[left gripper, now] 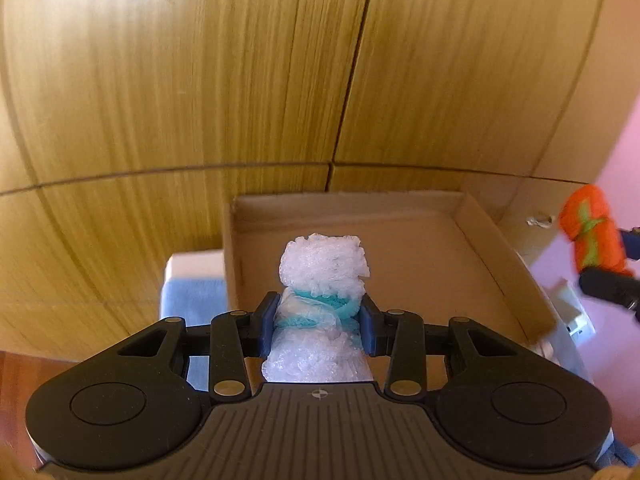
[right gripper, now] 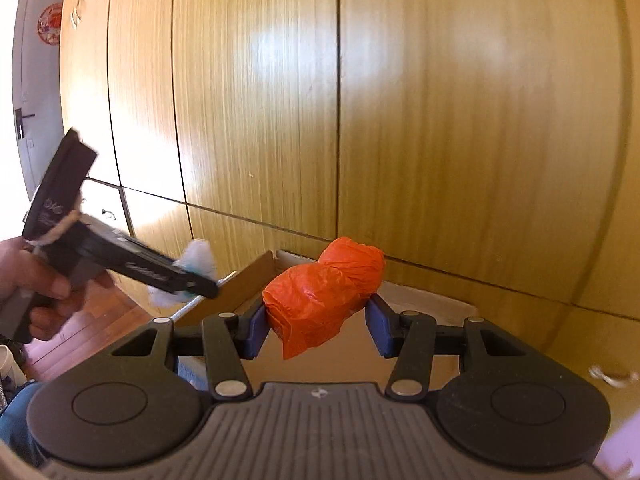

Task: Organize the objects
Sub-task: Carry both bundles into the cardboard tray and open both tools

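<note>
My left gripper [left gripper: 319, 320] is shut on a white plastic bundle tied with a teal band [left gripper: 322, 264], held over the open cardboard box [left gripper: 492, 236]. My right gripper [right gripper: 316, 328] is shut on an orange plastic bundle [right gripper: 324, 292], held above the box's right side. In the left wrist view the orange bundle [left gripper: 594, 232] shows at the far right, with a green tie. In the right wrist view the left gripper [right gripper: 188, 280] and its white bundle [right gripper: 200, 256] show at the left, over the box's flap [right gripper: 244, 280].
Wooden cabinet doors [left gripper: 200, 80] stand right behind the box. A blue and white object [left gripper: 192, 296] lies left of the box. A pink wall [left gripper: 616, 160] is at the right. A grey door [right gripper: 36, 80] and wooden floor [right gripper: 100, 320] are at the far left.
</note>
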Demonstrator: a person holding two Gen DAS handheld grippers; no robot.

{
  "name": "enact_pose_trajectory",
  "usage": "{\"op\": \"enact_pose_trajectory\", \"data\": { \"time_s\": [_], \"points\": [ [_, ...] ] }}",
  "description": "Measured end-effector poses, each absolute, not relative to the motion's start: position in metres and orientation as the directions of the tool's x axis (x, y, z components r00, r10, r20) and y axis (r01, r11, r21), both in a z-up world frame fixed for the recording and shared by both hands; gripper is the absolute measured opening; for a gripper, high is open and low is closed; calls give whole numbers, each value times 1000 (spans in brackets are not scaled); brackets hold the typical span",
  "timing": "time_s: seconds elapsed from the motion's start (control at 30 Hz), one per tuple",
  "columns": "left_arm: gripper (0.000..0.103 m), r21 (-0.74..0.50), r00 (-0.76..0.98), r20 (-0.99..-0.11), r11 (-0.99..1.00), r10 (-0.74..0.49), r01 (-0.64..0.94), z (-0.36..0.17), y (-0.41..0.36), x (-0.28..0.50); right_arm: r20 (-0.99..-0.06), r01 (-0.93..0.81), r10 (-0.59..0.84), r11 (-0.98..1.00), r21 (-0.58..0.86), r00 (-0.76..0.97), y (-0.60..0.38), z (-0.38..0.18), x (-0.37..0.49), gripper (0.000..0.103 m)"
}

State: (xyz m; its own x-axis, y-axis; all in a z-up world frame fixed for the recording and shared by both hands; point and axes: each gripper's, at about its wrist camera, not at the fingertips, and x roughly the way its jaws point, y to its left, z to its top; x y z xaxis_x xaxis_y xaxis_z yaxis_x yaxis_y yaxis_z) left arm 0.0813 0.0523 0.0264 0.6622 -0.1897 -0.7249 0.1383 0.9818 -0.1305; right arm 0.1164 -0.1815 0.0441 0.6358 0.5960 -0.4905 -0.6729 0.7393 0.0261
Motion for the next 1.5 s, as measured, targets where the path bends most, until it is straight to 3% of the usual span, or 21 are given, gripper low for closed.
{"op": "enact_pose_trajectory", "data": {
  "time_s": [0.5,0.8,0.87,0.93,0.97,1.07,1.13,1.5],
  "points": [
    [47,-42,578,-812,996,-81,80,-43,46,190,-689,-769,522,634,-80,503,-75,-41,211,48],
    [49,-59,558,-827,997,-74,44,-62,39,204,-741,-781,497,621,-61,452,-59,-68,241,48],
    [51,-48,563,-824,998,-64,43,-65,37,200,-746,-789,501,612,-54,439,-59,-73,240,48],
    [69,-33,572,-819,999,-51,43,-65,34,195,-753,-796,498,603,-56,430,-58,-76,239,48],
    [73,-38,581,-812,998,-61,51,-64,33,191,-755,-797,496,601,-57,428,-58,-78,238,48],
    [76,-22,594,-803,999,-46,49,-62,31,181,-761,-799,495,599,-50,419,-60,-84,236,48],
    [84,-15,603,-797,999,-34,36,-60,32,172,-762,-799,495,600,-47,417,-62,-87,234,48],
    [89,-236,653,-742,971,-150,-45,-33,82,162,-768,-817,502,575,-48,398,-56,-100,216,48]
  ]
}}
